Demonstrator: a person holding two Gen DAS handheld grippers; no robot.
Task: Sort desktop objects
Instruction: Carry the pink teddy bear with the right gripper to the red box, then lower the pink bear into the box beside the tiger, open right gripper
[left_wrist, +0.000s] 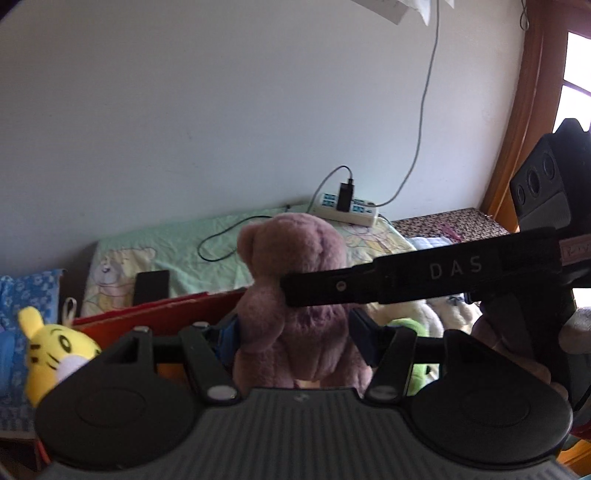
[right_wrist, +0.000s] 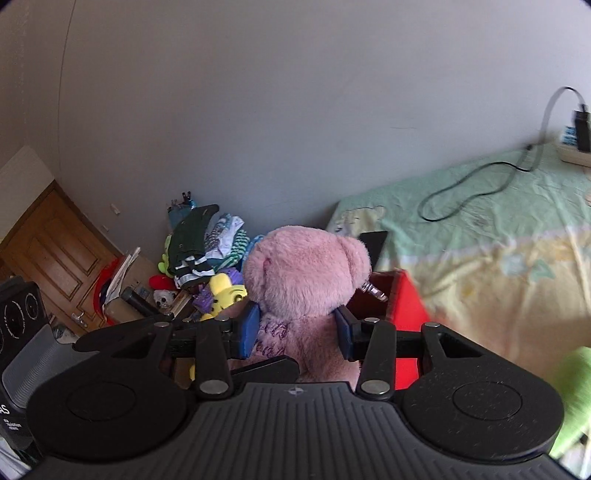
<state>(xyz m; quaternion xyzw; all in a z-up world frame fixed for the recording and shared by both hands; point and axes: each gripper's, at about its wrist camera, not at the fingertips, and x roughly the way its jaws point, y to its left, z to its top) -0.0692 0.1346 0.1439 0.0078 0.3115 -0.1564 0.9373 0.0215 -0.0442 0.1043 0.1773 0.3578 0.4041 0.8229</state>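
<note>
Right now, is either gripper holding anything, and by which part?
Both hold one pink teddy bear. The right gripper pinches it just below the head; the left gripper clamps its body from the sides.

A white power strip (left_wrist: 345, 211) with a black charger (left_wrist: 345, 192) lies mid-frame on a pale green sheet (right_wrist: 472, 221).

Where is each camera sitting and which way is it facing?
Left wrist: behind the left gripper, facing the wall and bed; jaws clamp the bear; right gripper crosses in front.
Right wrist: behind the right gripper, facing the wall and a toy pile; jaws clamp the bear.
Shared: bear, bed, red box, power strip.
</note>
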